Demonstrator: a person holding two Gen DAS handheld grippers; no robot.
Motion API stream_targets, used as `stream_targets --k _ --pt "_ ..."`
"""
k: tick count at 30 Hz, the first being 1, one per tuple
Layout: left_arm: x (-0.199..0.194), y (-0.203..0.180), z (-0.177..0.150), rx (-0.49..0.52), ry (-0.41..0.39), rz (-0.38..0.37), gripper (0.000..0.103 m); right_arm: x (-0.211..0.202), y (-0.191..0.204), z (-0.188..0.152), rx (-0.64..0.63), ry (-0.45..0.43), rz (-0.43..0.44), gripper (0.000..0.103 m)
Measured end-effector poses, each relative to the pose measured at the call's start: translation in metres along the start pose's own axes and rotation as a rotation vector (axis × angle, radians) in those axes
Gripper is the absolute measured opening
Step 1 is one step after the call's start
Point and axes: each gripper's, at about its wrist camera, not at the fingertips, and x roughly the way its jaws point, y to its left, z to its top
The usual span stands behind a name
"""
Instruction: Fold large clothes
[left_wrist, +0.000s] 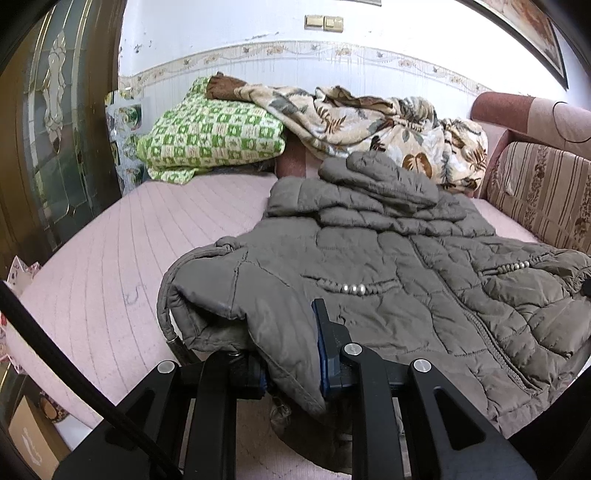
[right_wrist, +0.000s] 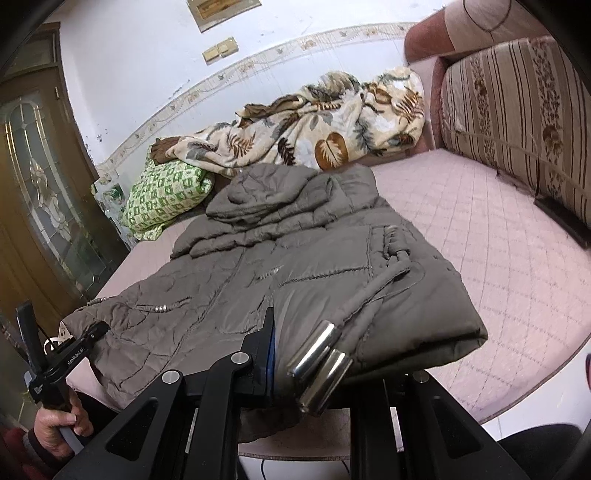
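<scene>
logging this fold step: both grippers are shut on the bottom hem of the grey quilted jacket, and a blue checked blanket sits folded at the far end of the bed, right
Not quite: the folded checked blanket is green and cream, not blue, as the left wrist view shows. The rest holds: the left gripper and right gripper are shut on the hem of the grey quilted jacket.

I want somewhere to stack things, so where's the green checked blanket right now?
The green checked blanket sits folded at the far left end of the pink mattress, by the wall, beside the leaf-print blanket and behind the grey jacket.

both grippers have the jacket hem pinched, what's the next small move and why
Probably carry the hem forward toward the hood. Both the left gripper and right gripper are shut on the jacket, whose sleeves already lie folded in, so halving it lengthwise comes next.
</scene>
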Motion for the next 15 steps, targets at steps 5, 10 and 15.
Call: stream_targets --k 5,10,15 --pt "-0.003 0.001 0.015 0.009 -0.022 -0.005 0.019 -0.005 0.005 0.012 -0.022 -0.022 0.002 0.018" --pt "-0.003 -0.001 0.029 0.03 -0.043 -0.002 0.019 -0.005 0.009 0.025 -0.042 -0.044 0.006 0.018" --pt "-0.001 -0.004 0.043 0.03 -0.06 -0.005 0.019 -0.002 0.014 0.038 -0.061 -0.066 0.008 0.018"
